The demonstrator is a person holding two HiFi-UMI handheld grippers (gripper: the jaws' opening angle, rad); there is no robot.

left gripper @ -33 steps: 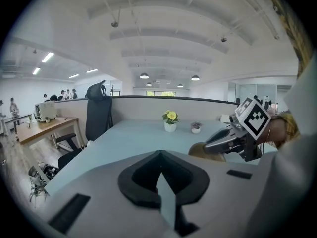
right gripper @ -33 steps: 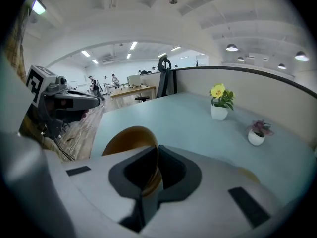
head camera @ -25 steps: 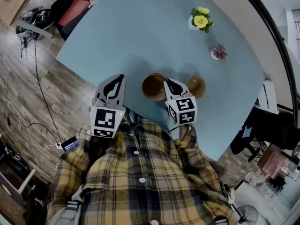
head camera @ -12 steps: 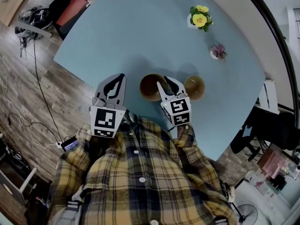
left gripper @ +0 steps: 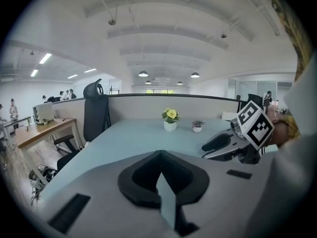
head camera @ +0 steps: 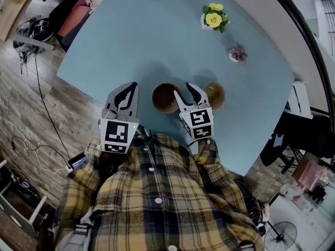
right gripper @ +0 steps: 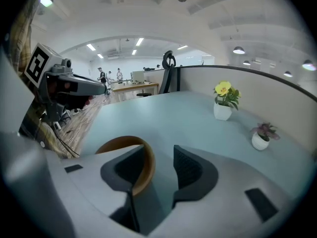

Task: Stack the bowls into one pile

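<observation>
Two brown bowls stand side by side on the light blue table point(head camera: 157, 35): the left bowl point(head camera: 165, 99) and the right bowl point(head camera: 214, 94). My right gripper point(head camera: 186, 92) sits between them and is open; its jaws have just been opening. In the right gripper view the left bowl's rim point(right gripper: 144, 166) stands between the jaws of my right gripper point(right gripper: 159, 171), next to the left pad and apart from the right one. My left gripper point(head camera: 131, 88) is shut and empty, left of the bowls near the table edge. In the left gripper view the left gripper point(left gripper: 159, 171) hides both bowls.
A white pot of yellow flowers point(head camera: 212, 19) and a small pot with a purple plant point(head camera: 237, 53) stand at the far side of the table. The table's near edge runs just under both grippers. Chairs and cables lie on the wooden floor at the left.
The right gripper's jaws, shut on the left bowl's rim a second ago, have spread apart. The bowl rests on the table. The left gripper has stayed put.
</observation>
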